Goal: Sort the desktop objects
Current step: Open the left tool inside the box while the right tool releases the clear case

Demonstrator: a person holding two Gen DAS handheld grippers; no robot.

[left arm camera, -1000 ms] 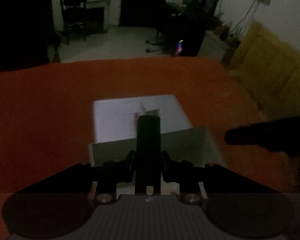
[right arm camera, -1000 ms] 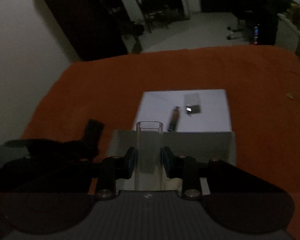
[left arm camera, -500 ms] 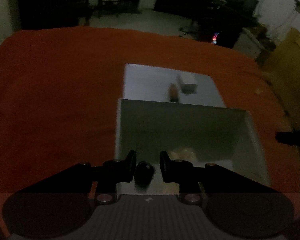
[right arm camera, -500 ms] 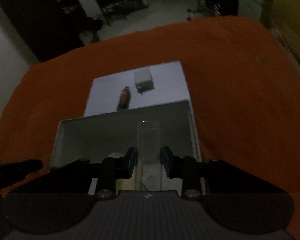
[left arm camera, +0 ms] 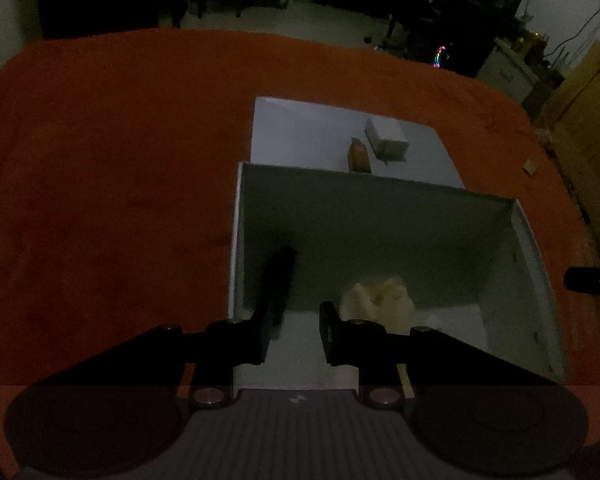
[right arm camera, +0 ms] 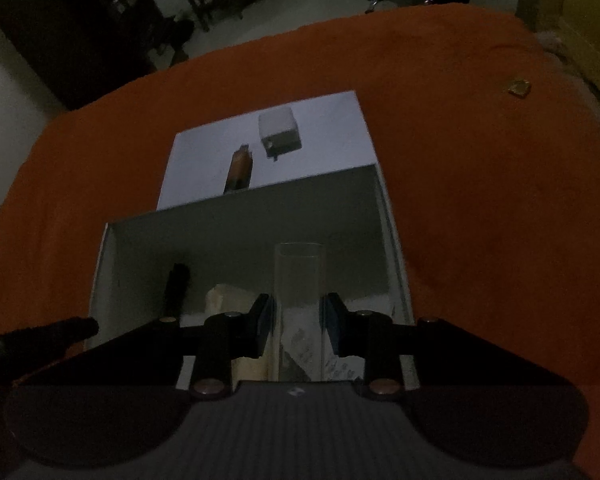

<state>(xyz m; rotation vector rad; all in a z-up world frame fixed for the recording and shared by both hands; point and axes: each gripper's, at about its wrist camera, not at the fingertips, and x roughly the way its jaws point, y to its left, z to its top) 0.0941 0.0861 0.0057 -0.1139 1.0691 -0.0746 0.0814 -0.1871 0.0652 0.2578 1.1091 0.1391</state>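
Note:
An open white box [left arm camera: 380, 216] [right arm camera: 236, 236] sits on the orange cloth. My left gripper [left arm camera: 294, 334] is open and empty over the box's near left part. A black stick-like object [left arm camera: 278, 280] [right arm camera: 176, 288] lies inside the box by its left wall, just beyond the left finger. A crumpled cream lump [left arm camera: 378, 298] [right arm camera: 224, 296] lies in the box too. My right gripper [right arm camera: 299, 326] is shut on a clear glass tube [right arm camera: 299, 292] and holds it over the box's inside.
Beyond the box lies a white sheet [right arm camera: 320, 136] with a small brown bottle [right arm camera: 240, 166] [left arm camera: 359, 155] and a white cube-shaped adapter [right arm camera: 279, 130] [left arm camera: 386, 140]. A small yellow scrap [right arm camera: 518, 88] lies on the cloth at far right. A yellow cabinet [left arm camera: 588, 120] stands right.
My left gripper moved over the box and let go of the black object, which now lies inside. My right gripper moved forward over the box, still holding the tube.

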